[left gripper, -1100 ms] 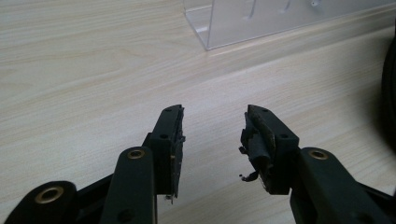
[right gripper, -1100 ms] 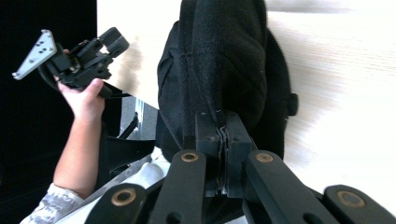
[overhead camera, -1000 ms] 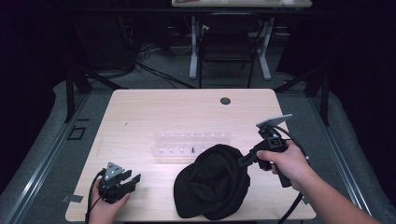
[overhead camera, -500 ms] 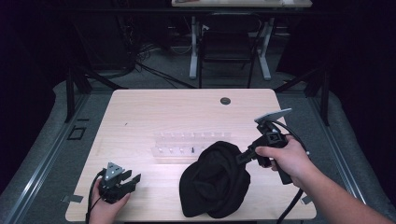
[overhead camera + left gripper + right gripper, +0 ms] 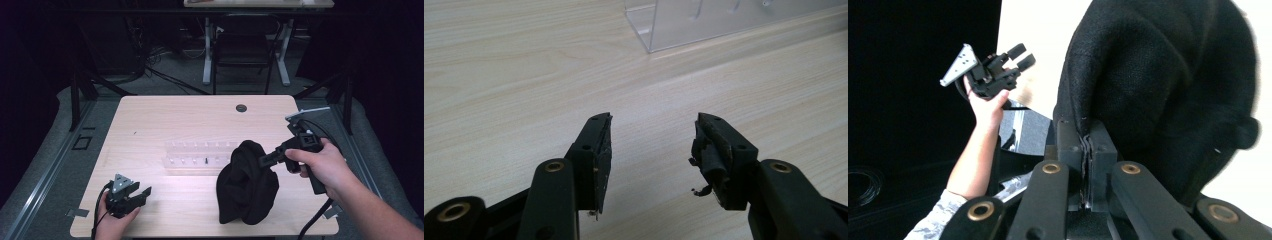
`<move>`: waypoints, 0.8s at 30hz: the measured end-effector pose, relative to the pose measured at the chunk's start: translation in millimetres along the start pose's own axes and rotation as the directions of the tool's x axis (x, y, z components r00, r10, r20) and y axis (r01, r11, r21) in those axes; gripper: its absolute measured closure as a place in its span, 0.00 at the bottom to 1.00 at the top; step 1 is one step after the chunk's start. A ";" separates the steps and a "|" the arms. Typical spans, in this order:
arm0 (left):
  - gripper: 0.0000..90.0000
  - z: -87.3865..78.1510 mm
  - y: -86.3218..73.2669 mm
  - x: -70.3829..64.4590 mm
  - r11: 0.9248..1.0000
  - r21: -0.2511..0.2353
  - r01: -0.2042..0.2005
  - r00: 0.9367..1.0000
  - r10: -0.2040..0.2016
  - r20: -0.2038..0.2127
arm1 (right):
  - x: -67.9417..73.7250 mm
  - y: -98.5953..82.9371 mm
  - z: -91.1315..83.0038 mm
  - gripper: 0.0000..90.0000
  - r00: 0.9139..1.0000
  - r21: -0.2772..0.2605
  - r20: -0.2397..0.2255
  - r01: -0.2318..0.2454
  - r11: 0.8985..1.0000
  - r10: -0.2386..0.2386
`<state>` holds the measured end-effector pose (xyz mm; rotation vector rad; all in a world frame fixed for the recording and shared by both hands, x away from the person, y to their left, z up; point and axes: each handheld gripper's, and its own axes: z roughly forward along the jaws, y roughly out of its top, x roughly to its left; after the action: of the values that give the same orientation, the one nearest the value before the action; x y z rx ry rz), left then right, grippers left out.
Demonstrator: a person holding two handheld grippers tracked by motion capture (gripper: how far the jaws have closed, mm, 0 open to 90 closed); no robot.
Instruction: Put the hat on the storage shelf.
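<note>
A black knit cap (image 5: 247, 182) hangs bunched at the table's front middle, its lower part resting on the wood. My right gripper (image 5: 264, 159) is shut on the cap's edge and holds it up from the right. In the right gripper view the jaws are pressed together on the cap (image 5: 1168, 85) fabric at my right gripper (image 5: 1087, 142). My left gripper (image 5: 142, 194) rests low at the front left corner, open and with nothing in it. The left gripper view has my left gripper (image 5: 651, 142) with jaws spread over bare wood.
A clear plastic rack (image 5: 197, 156) with small pegs lies at the table's middle, just left of the cap, and its corner (image 5: 684, 22) appears ahead of the left jaws. A round cable hole (image 5: 241, 108) sits near the far edge. Dark floor and desk legs lie beyond the table (image 5: 165, 120).
The right gripper has lifted and pulled the cap up and to the right, so the flat cap now hangs bunched and taller. The left gripper has stayed in place.
</note>
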<state>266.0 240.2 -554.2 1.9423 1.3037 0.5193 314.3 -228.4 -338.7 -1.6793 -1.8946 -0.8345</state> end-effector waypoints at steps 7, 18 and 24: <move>0.53 0.4 -0.7 1.4 1.000 0.004 0.003 1.000 -0.003 -0.009 | 1.4 0.7 -18.2 0.98 0.999 -0.053 -0.035 0.011 0.999 -0.013; 0.52 0.7 -0.8 1.2 1.000 0.002 0.004 1.000 -0.004 -0.010 | 10.3 6.9 -38.1 0.98 0.992 -0.136 -0.118 0.031 0.990 -0.047; 0.52 0.8 -1.0 3.1 1.000 0.003 0.007 1.000 -0.007 -0.008 | 20.3 13.6 -43.9 0.98 0.990 -0.166 -0.126 0.046 0.985 -0.068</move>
<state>267.2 243.0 -555.6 1.9391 1.3165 0.5227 322.9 -244.4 -291.8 -1.6250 -1.8347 -1.1217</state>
